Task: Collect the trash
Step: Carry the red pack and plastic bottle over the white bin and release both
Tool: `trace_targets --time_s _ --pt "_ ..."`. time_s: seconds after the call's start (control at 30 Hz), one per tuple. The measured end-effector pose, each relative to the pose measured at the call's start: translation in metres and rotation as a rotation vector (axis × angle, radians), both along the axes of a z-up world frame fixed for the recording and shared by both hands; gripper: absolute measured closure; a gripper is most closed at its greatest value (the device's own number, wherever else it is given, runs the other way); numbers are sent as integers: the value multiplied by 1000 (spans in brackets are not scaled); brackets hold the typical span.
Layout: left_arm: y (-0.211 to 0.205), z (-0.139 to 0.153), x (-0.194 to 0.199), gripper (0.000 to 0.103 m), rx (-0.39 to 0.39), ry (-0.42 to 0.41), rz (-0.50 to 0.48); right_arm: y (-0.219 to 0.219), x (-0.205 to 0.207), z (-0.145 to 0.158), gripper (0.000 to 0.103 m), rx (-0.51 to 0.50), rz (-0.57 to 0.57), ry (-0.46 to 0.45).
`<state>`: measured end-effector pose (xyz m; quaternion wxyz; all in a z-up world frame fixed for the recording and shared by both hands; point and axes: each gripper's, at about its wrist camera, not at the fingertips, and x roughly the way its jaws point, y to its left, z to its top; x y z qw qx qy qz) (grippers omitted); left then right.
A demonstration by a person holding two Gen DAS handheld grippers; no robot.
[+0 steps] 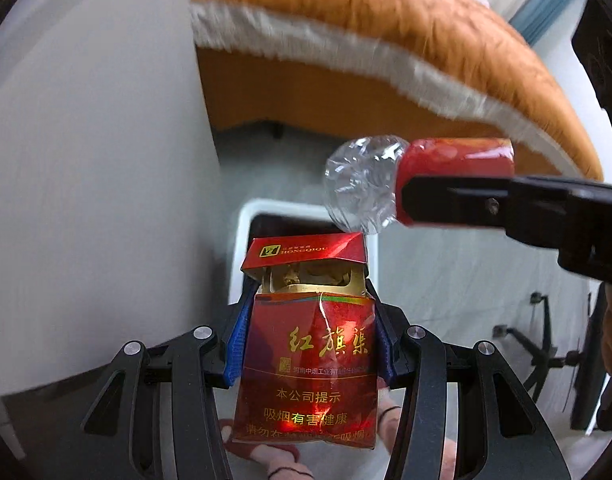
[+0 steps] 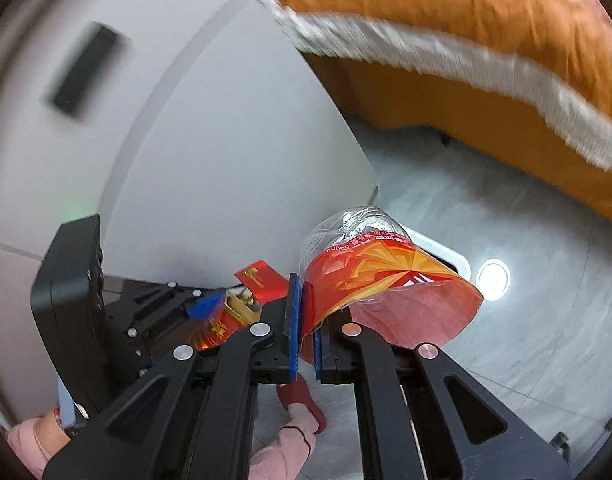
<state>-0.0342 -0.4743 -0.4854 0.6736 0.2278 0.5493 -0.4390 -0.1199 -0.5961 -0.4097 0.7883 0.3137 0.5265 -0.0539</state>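
A red cigarette pack (image 1: 310,352) with gold lettering and its lid flipped open sits between the blue pads of my left gripper (image 1: 311,320), which is shut on it. My right gripper (image 2: 305,322) is shut on a crushed clear plastic bottle (image 2: 366,276), pinching its red and orange label. In the left wrist view the bottle (image 1: 366,188) hangs just above and to the right of the pack, with the right gripper (image 1: 418,198) reaching in from the right. Below both, a white bin rim (image 1: 242,232) frames a dark opening. From the right wrist, the pack (image 2: 258,280) and left gripper (image 2: 234,302) show at left.
An orange blanket with a white fringe (image 1: 386,52) overhangs an orange sofa base at the top. A white cabinet side (image 2: 226,140) stands at left. The floor is grey and glossy, with a lamp's reflection (image 2: 493,280). A chair base (image 1: 538,344) stands at right. A person's foot (image 2: 302,400) is below.
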Motion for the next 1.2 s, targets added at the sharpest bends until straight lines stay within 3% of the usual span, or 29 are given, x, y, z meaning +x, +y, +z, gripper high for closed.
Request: trace_targets --time_s 0.1,0.13,0.17,0.2,0.23,0.3,0.33,0.47,0.67,0.9,1.07,1.2 --pt "-9 -45 -2 52 16 27 -20 -6 2 -44 96 10 -18 34" --pt "-11 -54 -3 51 19 37 -19 -8 2 -57 92 16 -22 47" --pt "-14 -70 -3 41 18 49 -18 -9 2 -71 85 22 -23 64" --pt "-16 -79 -2 12 22 57 -8 -10 1 -85 45 17 -30 84" --pt "-17 -91 -1 4 33 62 9 -11 -2 -99 23 5 -46 108" --pt "-21 -109 0 5 46 65 35 -12 -7 -115 20 -5 -59 130" --pt "-20 -114 0 5 52 69 42 -13 -9 -122 13 -4 -64 146" --pt "-20 -132 1 5 78 76 54 -12 -21 -135 8 -16 -93 180" --pt "-16 -120 1 5 77 74 40 -4 -25 -120 6 -50 -77 193" --pt "-10 -74 1 5 49 53 40 -2 -13 -92 5 -81 -57 172" --pt "-4 -35 0 5 18 45 61 -2 -13 -54 5 -96 -72 146" --pt "2 24 -9 5 -29 15 82 -1 -20 -11 5 -114 -98 120"
